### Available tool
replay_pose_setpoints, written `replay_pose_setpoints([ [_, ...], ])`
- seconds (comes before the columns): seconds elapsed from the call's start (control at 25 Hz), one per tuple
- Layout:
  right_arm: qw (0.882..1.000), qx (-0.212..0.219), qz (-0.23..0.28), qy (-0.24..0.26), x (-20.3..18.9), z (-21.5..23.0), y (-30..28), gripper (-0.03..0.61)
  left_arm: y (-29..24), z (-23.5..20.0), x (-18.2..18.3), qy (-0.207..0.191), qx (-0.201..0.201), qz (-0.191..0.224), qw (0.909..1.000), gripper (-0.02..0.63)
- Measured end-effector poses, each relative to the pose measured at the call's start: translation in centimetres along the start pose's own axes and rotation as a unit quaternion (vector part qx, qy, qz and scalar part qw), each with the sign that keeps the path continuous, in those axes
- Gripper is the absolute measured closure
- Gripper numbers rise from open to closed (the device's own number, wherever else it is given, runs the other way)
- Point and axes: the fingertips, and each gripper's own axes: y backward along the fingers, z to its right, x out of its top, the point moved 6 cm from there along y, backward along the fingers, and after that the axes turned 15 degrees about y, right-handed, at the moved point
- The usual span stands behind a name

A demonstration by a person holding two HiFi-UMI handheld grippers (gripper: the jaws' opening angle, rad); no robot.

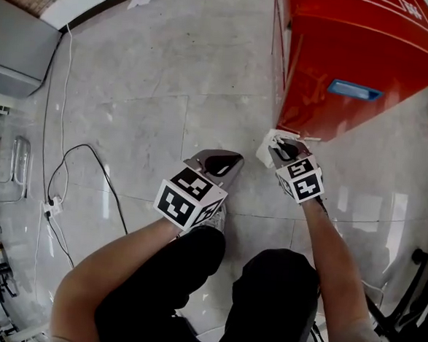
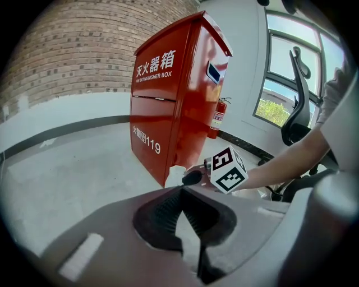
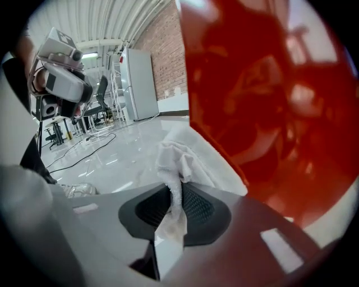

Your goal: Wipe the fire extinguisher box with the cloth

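- My right gripper [image 3: 171,189] is clamped on the white cloth [image 3: 174,162]; a bunched wad sticks out past the tips.
- That wad sits right at the bottom corner of the red fire extinguisher box [image 1: 354,52], which stands on the grey floor [image 1: 146,89].
- My left gripper [image 2: 180,191] has its jaws closed tip to tip with nothing between them. It hangs just beside the right one, apart from the box.
- A black cable [image 1: 90,158] lies on the floor at my left.
- A red extinguisher [image 2: 217,117] stands behind the box by the wall.
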Motion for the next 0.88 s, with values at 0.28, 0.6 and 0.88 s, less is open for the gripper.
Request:
replay_pose_setpoints([
  [0.28, 0.996, -0.053, -0.036, -0.057, -5.1, 3.9, 4.1, 0.491, -1.4, 1.2, 0.8, -0.012, -0.021, -0.007, 0.9997, 0.614],
  [0.6, 0.982, -0.127, -0.059, -0.125, -9.4, 8.0, 9.3, 0.494, -2.3, 2.4, 2.0, -0.03, -0.029, -0.008, 0.9991, 0.614],
  [0.88, 0.965, -0.192, -0.031, -0.174, -9.7, 10.5, 15.8, 0.5, -2.4, 3.9, 3.7, -0.052, -0.039, 0.002, 0.9979, 0.614],
])
